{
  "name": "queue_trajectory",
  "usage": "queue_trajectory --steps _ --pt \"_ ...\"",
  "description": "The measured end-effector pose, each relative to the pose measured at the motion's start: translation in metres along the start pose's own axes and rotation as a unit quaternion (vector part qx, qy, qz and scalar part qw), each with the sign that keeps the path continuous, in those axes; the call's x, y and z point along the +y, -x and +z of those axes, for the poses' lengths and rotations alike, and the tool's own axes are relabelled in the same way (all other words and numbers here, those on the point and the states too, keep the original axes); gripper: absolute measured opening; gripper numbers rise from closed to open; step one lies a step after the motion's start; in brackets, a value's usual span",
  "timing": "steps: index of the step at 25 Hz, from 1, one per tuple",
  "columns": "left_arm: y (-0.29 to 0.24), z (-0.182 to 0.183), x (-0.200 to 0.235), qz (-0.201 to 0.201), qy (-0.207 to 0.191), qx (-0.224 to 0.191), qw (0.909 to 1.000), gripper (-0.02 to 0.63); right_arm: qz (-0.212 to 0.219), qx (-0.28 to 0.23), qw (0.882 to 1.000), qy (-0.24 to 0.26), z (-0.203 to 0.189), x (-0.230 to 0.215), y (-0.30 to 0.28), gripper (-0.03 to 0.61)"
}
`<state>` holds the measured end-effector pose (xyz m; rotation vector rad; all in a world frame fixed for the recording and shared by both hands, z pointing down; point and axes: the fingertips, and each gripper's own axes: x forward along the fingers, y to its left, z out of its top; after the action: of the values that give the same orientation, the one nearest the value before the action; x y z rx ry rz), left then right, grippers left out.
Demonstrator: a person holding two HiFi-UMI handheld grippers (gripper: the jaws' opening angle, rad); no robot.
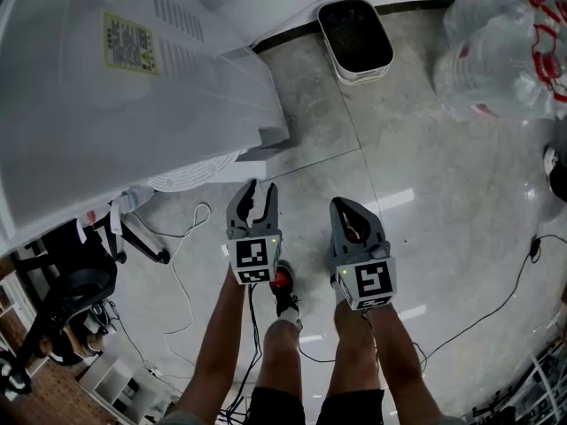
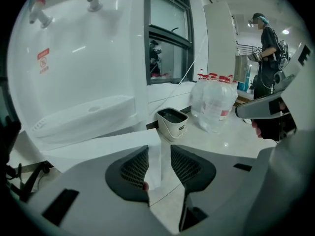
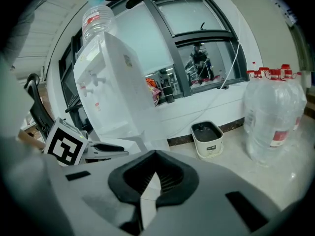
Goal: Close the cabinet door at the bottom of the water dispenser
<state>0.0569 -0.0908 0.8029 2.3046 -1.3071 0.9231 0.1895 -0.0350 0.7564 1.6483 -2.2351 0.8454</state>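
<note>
Your water dispenser [image 1: 106, 104] is white, with a yellow label [image 1: 131, 42] on its side. Your left gripper [image 1: 257, 191] and right gripper [image 1: 351, 209] are grey with black pads [image 2: 133, 171] and black-and-white square markers [image 1: 252, 257]. The far bin [image 1: 361, 74] is white and dark inside, and the floor [image 1: 443, 202] is pale grey.

Head camera, high up, looks steeply down onto the left gripper [image 1: 260, 193], the right gripper [image 1: 347, 209] and the pale tiled floor [image 1: 425, 193]. The left gripper camera sits low, peering along its jaws, close to the tall white plastic water dispenser [image 2: 83, 68]. The right gripper camera faces the same way from further back. All three catch the white oval bucket [image 1: 359, 71]; both gripper views share the clear water bottles [image 3: 275, 117].
</note>
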Motion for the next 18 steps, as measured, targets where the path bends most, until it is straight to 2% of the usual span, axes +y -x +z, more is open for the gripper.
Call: queue_trajectory --steps 10,18 --pt "-0.024 0.007 0.004 0.014 0.01 0.011 0.9998 0.16 0.006 -0.001 1.0 0.003 0.014 -0.024 -0.015 0.012" --pt "-0.04 0.027 0.009 0.026 0.014 0.001 0.9996 0.16 0.012 -0.001 1.0 0.005 0.02 -0.036 -0.028 0.012"
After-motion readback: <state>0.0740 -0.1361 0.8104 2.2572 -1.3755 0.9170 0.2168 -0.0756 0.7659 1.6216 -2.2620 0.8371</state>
